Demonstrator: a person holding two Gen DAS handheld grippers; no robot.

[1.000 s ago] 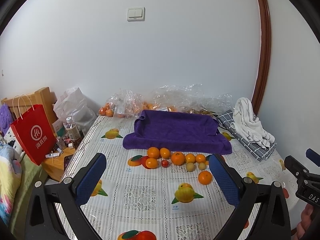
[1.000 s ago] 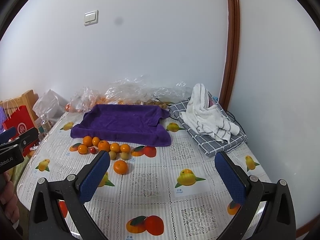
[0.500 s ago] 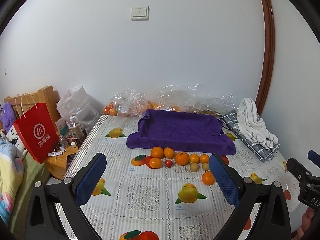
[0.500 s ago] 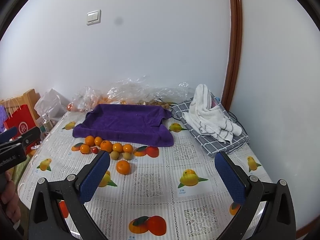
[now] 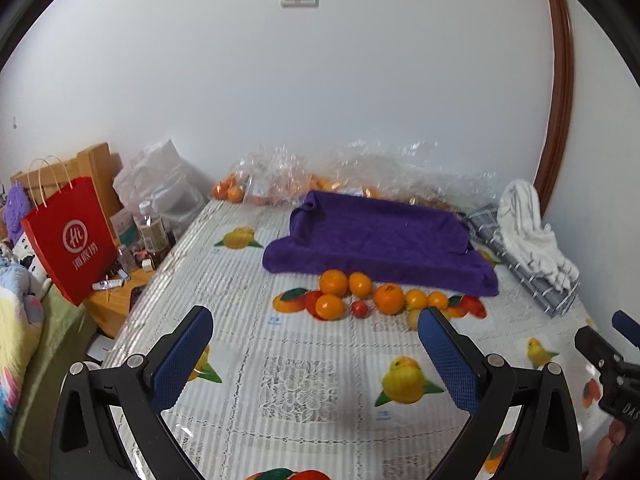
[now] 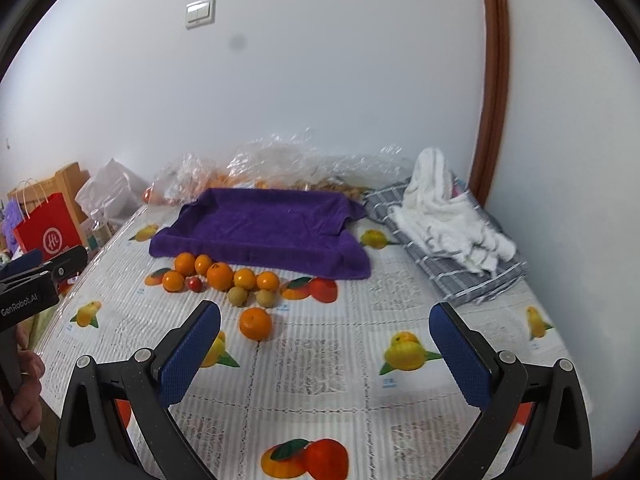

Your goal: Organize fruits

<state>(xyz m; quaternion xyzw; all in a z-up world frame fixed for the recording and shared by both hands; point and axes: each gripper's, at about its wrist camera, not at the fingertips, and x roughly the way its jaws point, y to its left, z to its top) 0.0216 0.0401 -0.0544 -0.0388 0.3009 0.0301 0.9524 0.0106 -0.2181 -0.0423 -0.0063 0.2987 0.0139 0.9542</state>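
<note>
A worktop (image 6: 328,364) covered by a fruit-printed cloth is seen running back to a white wall; its left edge drops beside a red paper bag (image 5: 70,240). At the back, crumpled clear plastic bags (image 6: 280,164) are piled along the wall. In front of them a purple towel (image 6: 264,228) is spread, and a checked cloth carrying a white towel (image 6: 444,216) is laid near the right edge. The fruits (image 6: 224,276) are gathered in a loose cluster touching the purple towel's front edge, with a single orange (image 6: 255,323) set apart just in front. A broad bare stretch of cloth is left between the fruit and both tools. The left gripper (image 5: 316,356) is held with its fingers released and spread wide, nothing between them. The right gripper (image 6: 326,352) is likewise spread and unloaded, above the near cloth.
</note>
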